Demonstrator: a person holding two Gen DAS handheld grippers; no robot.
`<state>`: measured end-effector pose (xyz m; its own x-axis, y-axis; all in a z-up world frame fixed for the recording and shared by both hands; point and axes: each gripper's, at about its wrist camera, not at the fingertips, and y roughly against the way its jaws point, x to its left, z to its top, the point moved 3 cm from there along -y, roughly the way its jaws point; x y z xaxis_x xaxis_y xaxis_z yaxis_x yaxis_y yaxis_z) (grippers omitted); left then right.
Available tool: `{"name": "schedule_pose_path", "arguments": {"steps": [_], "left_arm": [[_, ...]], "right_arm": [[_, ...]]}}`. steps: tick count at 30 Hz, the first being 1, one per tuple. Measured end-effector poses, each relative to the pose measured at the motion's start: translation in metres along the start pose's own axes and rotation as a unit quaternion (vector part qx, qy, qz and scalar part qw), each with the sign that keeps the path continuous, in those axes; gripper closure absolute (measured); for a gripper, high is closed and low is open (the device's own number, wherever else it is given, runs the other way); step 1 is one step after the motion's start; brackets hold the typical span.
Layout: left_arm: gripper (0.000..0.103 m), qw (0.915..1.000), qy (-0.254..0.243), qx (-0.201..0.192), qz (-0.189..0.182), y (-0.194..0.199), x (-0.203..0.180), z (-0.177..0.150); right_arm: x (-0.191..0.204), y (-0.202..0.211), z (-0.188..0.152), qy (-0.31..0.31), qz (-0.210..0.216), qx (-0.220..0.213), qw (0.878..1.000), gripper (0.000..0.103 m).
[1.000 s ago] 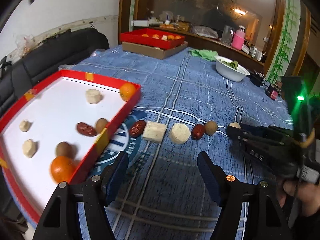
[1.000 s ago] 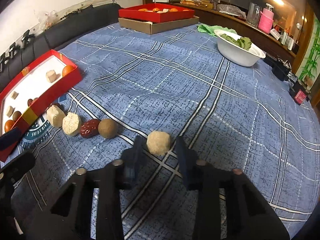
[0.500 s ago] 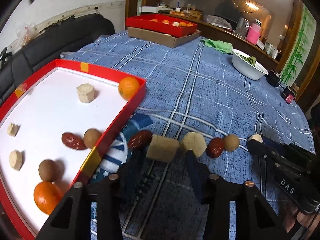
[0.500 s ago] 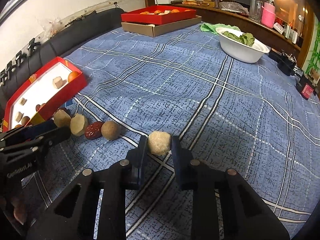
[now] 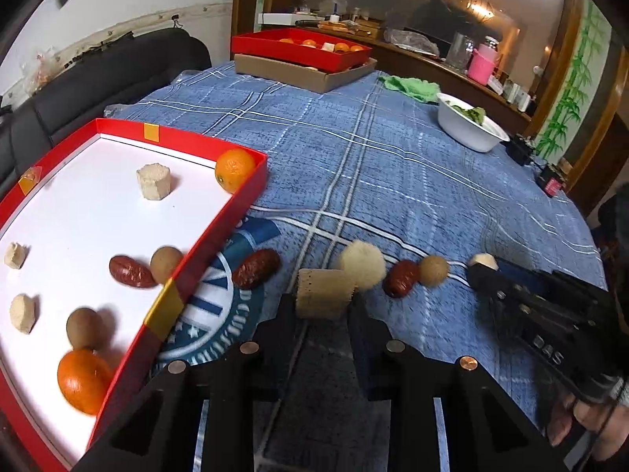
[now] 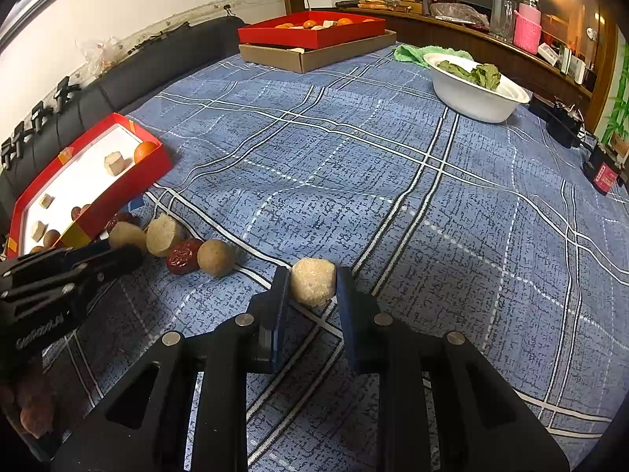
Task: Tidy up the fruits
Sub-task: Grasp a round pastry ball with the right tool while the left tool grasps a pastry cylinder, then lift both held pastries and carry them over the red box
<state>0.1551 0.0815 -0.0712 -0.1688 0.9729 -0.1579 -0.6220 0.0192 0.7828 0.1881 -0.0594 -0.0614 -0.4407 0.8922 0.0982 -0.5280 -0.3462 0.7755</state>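
Gripping the tan, square-cut block (image 5: 323, 294), the left tongs (image 5: 320, 306) had just finished closing on it; a second before they stood wide open and short of the row of fruit, so the pick looked made and a lift toward the red tray (image 5: 236, 204) seemed the likely next step. The block looked porous and dry, with flat sides that suited the pads, and it sat on the blue checked cloth of the worktop (image 5: 393, 165), just beside a pale round piece (image 5: 362, 262) and near a dark red date (image 5: 255, 268) by the tray's wall. Farther along lay another date (image 5: 401, 278) and a brown ball (image 5: 432, 270). The right tongs (image 6: 312, 287) were closed on a rough, pale round lump (image 6: 313, 281), unchanged from before, with both pads pressed to its sides. Inside the tray lay oranges, dates, brown balls and pale chunks, well apart.
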Motion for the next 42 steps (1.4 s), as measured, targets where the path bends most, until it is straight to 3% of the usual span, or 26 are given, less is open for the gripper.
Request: {"name": "schedule_pose_path", "arguments": {"steps": [20,42], "left_arm": [[0.077,0.9983,-0.002,-0.021,-0.054,0.046,-0.012,-0.043],[0.077,0.9986,0.011,-0.034,-0.04,0.066,-0.002,-0.05]], "right_arm": [[0.013,0.063,-0.035,0.008,-0.034,-0.022,0.999,0.08],[0.037,0.091,-0.05,0.012,-0.011,-0.046,0.999,0.08]]}}
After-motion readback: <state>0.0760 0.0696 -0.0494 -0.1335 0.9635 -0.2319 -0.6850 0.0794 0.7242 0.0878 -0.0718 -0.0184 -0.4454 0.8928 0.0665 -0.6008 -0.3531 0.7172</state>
